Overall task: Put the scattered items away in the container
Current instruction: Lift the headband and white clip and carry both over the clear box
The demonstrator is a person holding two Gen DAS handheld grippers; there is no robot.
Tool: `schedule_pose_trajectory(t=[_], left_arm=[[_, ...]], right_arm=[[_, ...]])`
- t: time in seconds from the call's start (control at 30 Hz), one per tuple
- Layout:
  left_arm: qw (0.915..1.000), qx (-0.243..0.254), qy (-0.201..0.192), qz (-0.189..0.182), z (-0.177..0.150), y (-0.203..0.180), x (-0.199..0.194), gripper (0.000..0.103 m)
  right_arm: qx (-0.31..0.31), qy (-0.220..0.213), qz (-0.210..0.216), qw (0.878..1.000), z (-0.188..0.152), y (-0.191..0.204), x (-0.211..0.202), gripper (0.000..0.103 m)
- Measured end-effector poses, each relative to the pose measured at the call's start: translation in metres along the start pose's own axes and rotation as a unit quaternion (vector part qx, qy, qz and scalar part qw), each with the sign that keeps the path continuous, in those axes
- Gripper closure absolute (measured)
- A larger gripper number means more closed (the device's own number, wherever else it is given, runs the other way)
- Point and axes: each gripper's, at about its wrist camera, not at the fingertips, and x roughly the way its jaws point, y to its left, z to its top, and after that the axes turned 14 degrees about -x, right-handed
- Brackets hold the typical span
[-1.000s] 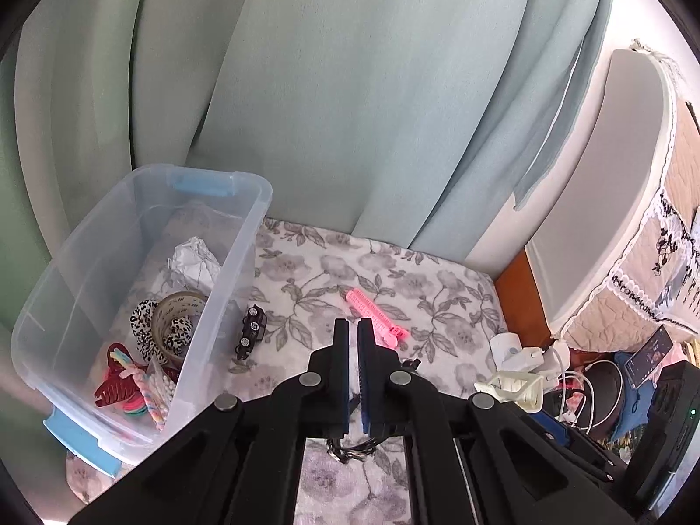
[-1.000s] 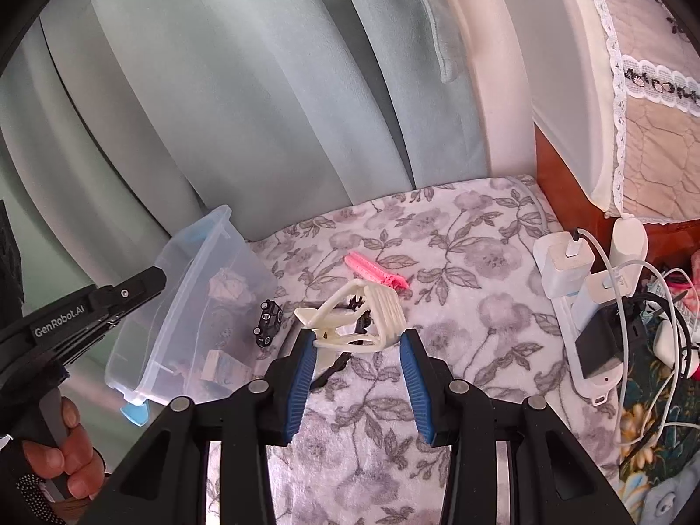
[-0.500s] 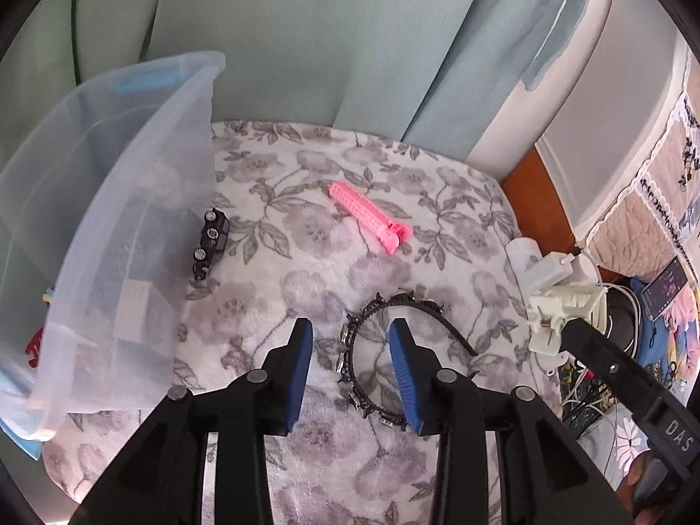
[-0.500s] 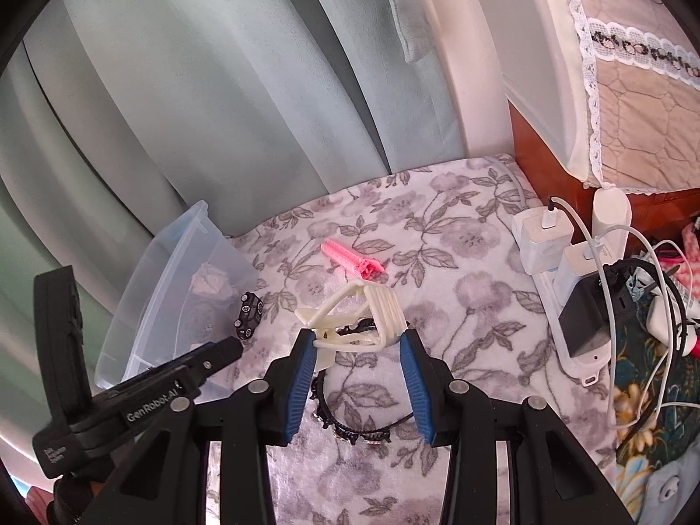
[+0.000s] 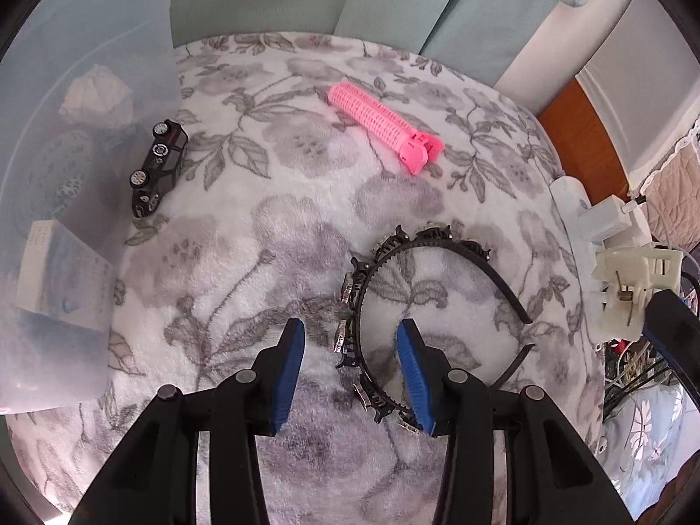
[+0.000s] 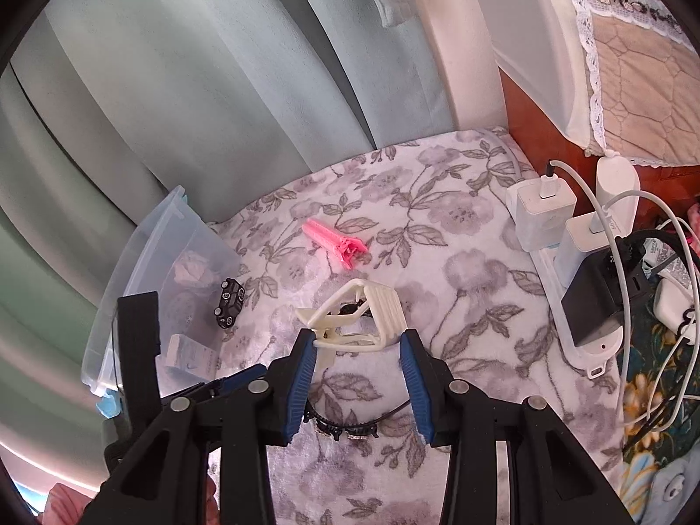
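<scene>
My left gripper (image 5: 350, 337) is open, its jaws on either side of the jewelled left arm of a black headband (image 5: 437, 245) lying on the floral blanket. My right gripper (image 6: 356, 343) is shut on a cream claw hair clip (image 6: 354, 315), held above the blanket; the clip also shows at the right edge of the left wrist view (image 5: 630, 288). A pink hair roller clip (image 5: 385, 122) lies further back. A black toy car (image 5: 157, 162) lies beside the clear plastic container (image 5: 87, 87) at the left.
The container holds a small white box (image 5: 65, 280), a crumpled white item (image 5: 96, 96) and a patterned item. A power strip with chargers and cables (image 6: 582, 262) lies at the right. Green curtains (image 6: 218, 87) hang behind; a bed edge stands at the far right.
My left gripper has opened and come down and forward from above the container to straddle the headband. My right gripper still holds the cream clip and has shifted little.
</scene>
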Motion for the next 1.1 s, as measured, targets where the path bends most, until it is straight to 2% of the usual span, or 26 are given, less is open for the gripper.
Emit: schedule_pose_trajectory(t=[0.1, 0.17, 0.23, 0.3, 0.47, 0.73, 1.1], left_arm=[[0.9998, -0.002, 0.013, 0.011, 0.0, 0.0, 0.015, 0.058], [0.9998, 0.001, 0.008, 0.017, 0.001, -0.001, 0.018, 0.059], [0.9998, 0.006, 0.0, 0.021, 0.002, -0.003, 0.019, 0.064], [0.9996, 0.007, -0.004, 0.029, 0.003, -0.004, 0.02, 0.075], [0.9991, 0.014, -0.014, 0.036, 0.002, -0.004, 0.02, 0.09], [0.9989, 0.013, -0.037, 0.024, -0.001, -0.002, -0.001, 0.091], [0.9919, 0.012, -0.127, 0.005, 0.008, -0.005, -0.081, 0.091]], right_arm=[[0.004, 0.006, -0.001, 1.0, -0.001, -0.005, 0.005, 0.06], [0.006, 0.01, -0.002, 1.0, -0.002, -0.008, 0.007, 0.06], [0.008, 0.012, -0.003, 1.0, -0.002, -0.01, 0.009, 0.06], [0.009, 0.013, -0.003, 1.0, -0.002, -0.011, 0.01, 0.06], [0.008, 0.012, -0.003, 1.0, -0.001, -0.01, 0.009, 0.06], [0.005, -0.004, -0.011, 1.0, 0.001, -0.006, -0.01, 0.06], [-0.012, -0.064, -0.019, 0.998, 0.015, 0.017, -0.061, 0.06]])
